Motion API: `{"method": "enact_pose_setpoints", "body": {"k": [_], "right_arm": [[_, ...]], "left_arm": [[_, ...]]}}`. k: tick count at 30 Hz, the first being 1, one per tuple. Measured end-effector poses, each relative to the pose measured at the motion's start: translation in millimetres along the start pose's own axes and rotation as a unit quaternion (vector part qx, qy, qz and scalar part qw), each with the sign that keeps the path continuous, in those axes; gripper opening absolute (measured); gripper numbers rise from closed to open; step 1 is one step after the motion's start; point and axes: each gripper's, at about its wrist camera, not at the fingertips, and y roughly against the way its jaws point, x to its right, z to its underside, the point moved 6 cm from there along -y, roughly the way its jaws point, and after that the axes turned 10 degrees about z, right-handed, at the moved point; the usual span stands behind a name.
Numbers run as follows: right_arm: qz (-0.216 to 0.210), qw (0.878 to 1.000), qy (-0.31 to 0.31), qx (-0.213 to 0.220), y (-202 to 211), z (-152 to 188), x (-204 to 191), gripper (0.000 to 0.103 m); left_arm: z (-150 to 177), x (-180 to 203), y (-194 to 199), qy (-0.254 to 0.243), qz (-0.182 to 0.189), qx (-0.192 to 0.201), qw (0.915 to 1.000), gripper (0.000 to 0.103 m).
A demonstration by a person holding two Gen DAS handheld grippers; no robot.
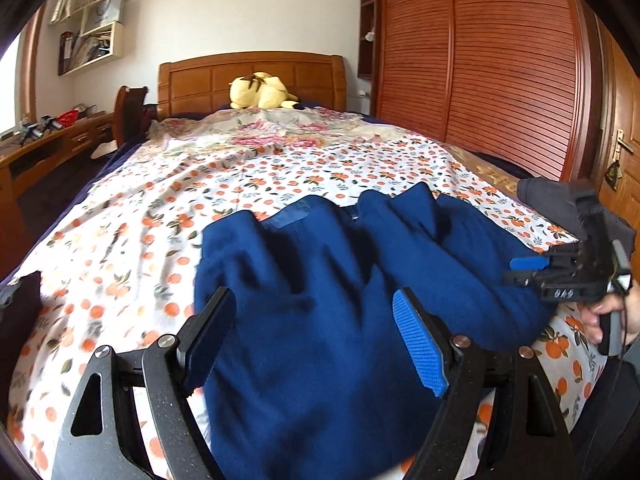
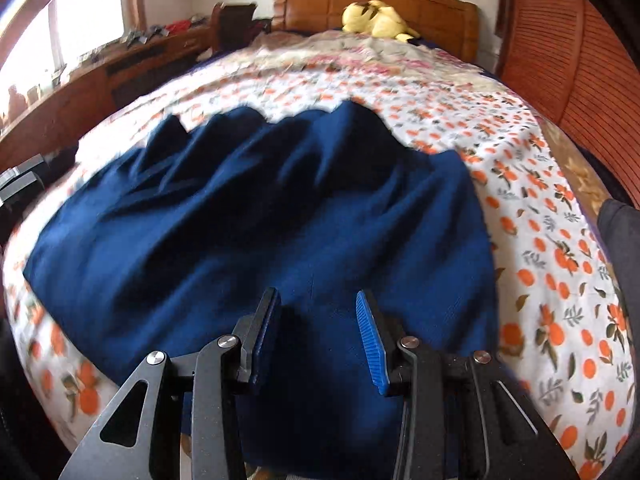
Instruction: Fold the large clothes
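Observation:
A dark blue garment (image 1: pixel 340 248) lies rumpled on the orange-print bed sheet (image 1: pixel 140 240), with several ridges along its far edge. My left gripper (image 1: pixel 312 296) hovers over its near part, jaws wide open with nothing between the pads. In the right wrist view the same garment (image 2: pixel 240 220) spreads wide across the sheet (image 2: pixel 540 240). My right gripper (image 2: pixel 317 294) is above its near edge, jaws partly open with only cloth beneath them and nothing pinched. In the left wrist view the right gripper (image 1: pixel 522 271) stands at the garment's right edge, held by a person's hand (image 1: pixel 608 312).
A yellow plush toy (image 1: pixel 260 92) lies by the wooden headboard (image 1: pixel 252 76). A slatted wooden wardrobe (image 1: pixel 480 60) runs along the right of the bed. A cluttered desk (image 1: pixel 40 148) stands on the left. Bare sheet shows beyond the garment.

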Motion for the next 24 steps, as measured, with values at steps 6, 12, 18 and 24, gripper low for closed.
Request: {"method": "enact_pose_setpoints", "body": {"k": [6, 12, 18, 24], "right_arm": [[0.003, 1.0, 0.012, 0.008, -14, 6, -1, 0.041], [0.014, 1.0, 0.021, 0.017, -12, 8, -11, 0.041], [0.019, 0.999, 0.027, 0.026, 6, 15, -18, 0.041], [0.021, 0.999, 0.04, 0.029, 19, 19, -19, 0.041]], "left_arm": [[30, -11, 15, 0.035, -0.028, -0.027, 0.9986, 0.081], [66, -20, 16, 0.057, -0.062, -0.071, 0.9939, 0.081], [92, -39, 14, 0.084, -0.099, -0.111, 0.9853, 0.081], [103, -39, 16, 0.085, -0.107, -0.122, 0.983, 0.081]]}}
